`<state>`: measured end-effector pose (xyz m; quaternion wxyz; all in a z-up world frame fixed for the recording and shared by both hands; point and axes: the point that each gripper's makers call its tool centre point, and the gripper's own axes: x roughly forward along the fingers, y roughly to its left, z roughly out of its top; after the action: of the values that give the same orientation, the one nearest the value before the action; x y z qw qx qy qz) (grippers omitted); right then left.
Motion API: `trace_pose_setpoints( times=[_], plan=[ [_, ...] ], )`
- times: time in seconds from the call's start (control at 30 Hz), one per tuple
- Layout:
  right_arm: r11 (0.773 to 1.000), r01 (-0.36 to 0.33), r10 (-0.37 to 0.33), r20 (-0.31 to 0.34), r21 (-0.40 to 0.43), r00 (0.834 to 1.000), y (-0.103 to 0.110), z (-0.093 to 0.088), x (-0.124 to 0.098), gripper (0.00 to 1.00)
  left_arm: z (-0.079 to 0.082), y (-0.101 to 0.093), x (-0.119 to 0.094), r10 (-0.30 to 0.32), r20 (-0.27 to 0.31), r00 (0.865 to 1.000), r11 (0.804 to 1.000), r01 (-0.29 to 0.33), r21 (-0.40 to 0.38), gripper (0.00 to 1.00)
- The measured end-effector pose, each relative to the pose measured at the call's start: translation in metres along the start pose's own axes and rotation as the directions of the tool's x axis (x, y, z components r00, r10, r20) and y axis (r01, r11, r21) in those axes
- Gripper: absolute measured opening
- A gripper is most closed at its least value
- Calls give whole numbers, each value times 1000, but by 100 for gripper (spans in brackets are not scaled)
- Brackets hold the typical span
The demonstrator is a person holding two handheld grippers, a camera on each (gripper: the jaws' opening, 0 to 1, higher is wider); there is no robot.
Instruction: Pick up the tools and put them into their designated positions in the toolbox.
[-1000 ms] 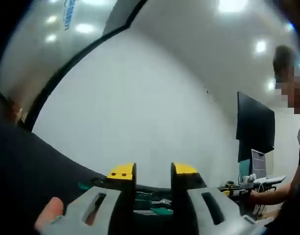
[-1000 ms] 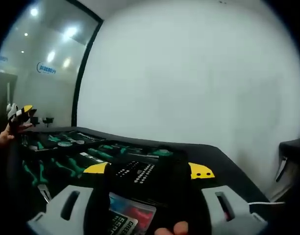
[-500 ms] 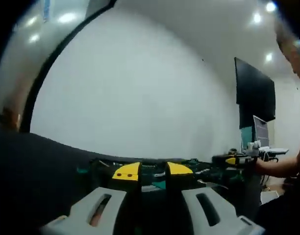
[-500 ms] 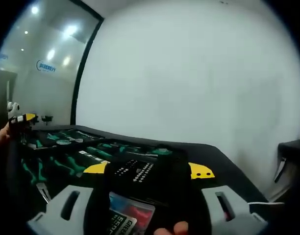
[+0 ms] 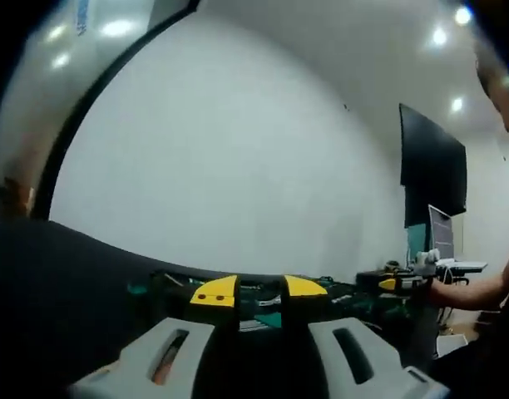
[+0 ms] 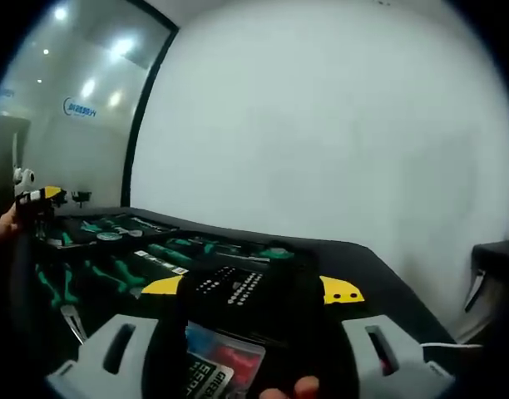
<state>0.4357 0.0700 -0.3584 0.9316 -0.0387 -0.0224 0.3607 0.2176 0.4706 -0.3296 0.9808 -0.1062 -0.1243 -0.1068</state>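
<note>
Left tongs [image 5: 258,293] nearly closed and empty; right tongs [image 6: 253,291] clamp something black.

- My right gripper [image 6: 254,293] has yellow jaw tips on grey bodies.
- Between them I hold a flat black case with rows of small white dots and a red-and-white printed label [image 6: 238,320].
- The open black toolbox tray [image 6: 96,258] carries green-handled tools [image 6: 113,270].
- My left gripper [image 5: 259,293] has the same yellow tips on grey.
- The plain wall [image 5: 238,166] is white.
</note>
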Motion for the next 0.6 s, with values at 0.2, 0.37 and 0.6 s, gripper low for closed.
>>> trace_pose_setpoints(
  times=[0.2, 0.37, 0.6],
  plan=[
    [1000, 4, -4, -3, 10, 1000, -1, -1, -1, 58, -18, -13, 2, -23, -90, 996, 1000, 23, 1, 15],
    [1000, 3, -3, -6, 4, 1000, -1, -1, 0, 58, -32, -21, 5, -47, -154, 987, 993, 63, 102, 16],
    [1000, 1, -1, -5, -9, 1000, -1, -1, 1, 58, -28, -6, 5, -1, -134, 991, 995, 14, 97, 16]
  ],
)
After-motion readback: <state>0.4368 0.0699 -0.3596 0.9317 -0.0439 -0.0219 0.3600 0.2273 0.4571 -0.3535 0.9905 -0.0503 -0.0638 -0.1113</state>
